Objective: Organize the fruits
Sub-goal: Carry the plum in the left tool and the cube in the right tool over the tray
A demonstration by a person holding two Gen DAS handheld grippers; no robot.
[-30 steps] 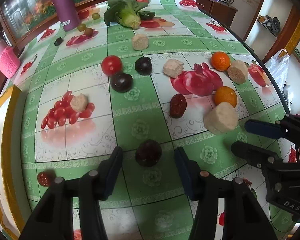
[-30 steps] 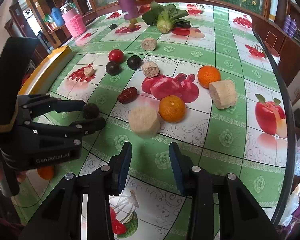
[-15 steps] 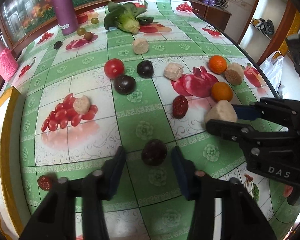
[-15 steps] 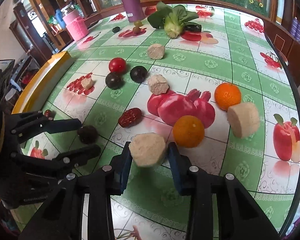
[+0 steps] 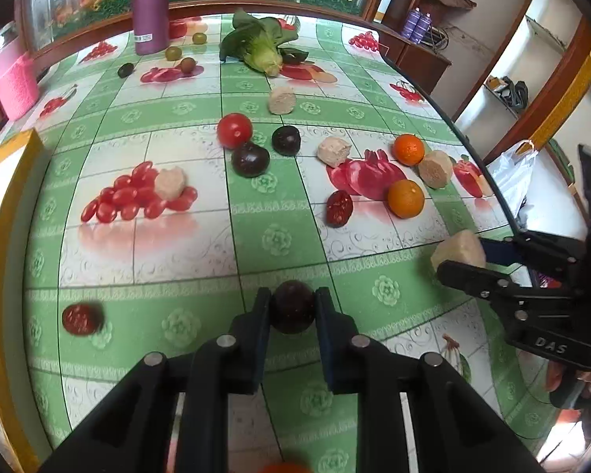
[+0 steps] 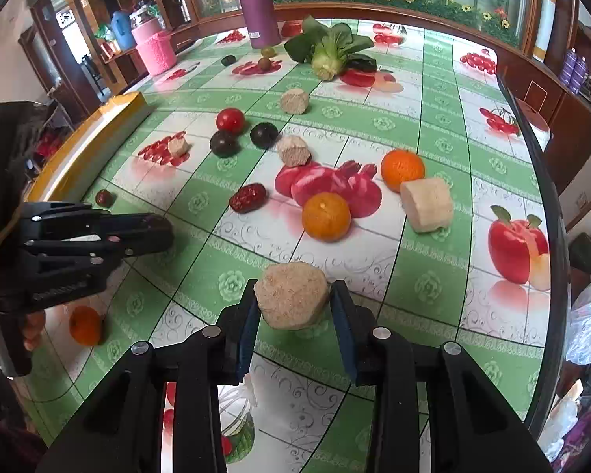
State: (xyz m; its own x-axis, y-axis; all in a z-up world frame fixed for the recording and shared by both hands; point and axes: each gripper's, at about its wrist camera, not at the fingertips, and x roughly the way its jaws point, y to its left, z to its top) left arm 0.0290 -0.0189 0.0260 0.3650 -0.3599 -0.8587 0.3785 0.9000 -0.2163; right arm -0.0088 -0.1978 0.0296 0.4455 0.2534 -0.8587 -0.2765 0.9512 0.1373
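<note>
The left hand-held gripper [image 5: 292,307] has a dark plum [image 5: 292,306] between its jaws, which are closing on it, the pads already touching both sides of the fruit just above the green-and-white counter [image 5: 272,244]. The right hand-held gripper [image 6: 291,303] pinches a pale beige chunk [image 6: 291,295] (rough-cut, with a fibrous face), holding it a little clear of the counter so that a shadow shows beneath. Seen from the left hand-held gripper, the right one sits well off to the right, the chunk at its tips. Ahead of the left hand-held gripper and slightly right lies a wrinkled red date [image 5: 339,208], and beyond that an orange [image 5: 406,198], with a second orange [image 5: 409,149] and another beige chunk [image 5: 435,168] farther on. Straight ahead and farther away are two more dark plums [image 5: 250,159] [image 5: 286,140] and a red tomato [image 5: 235,131], close together. To the left of the left hand-held gripper rests a small red fruit [image 5: 82,318], blurred. Far ahead stand a leafy green vegetable [image 5: 262,48] and a purple bottle [image 5: 150,6]. A third orange [image 6: 84,325] lies below the left hand-held gripper in the right wrist view, near a hand [image 6: 31,327] on its grip.
</note>
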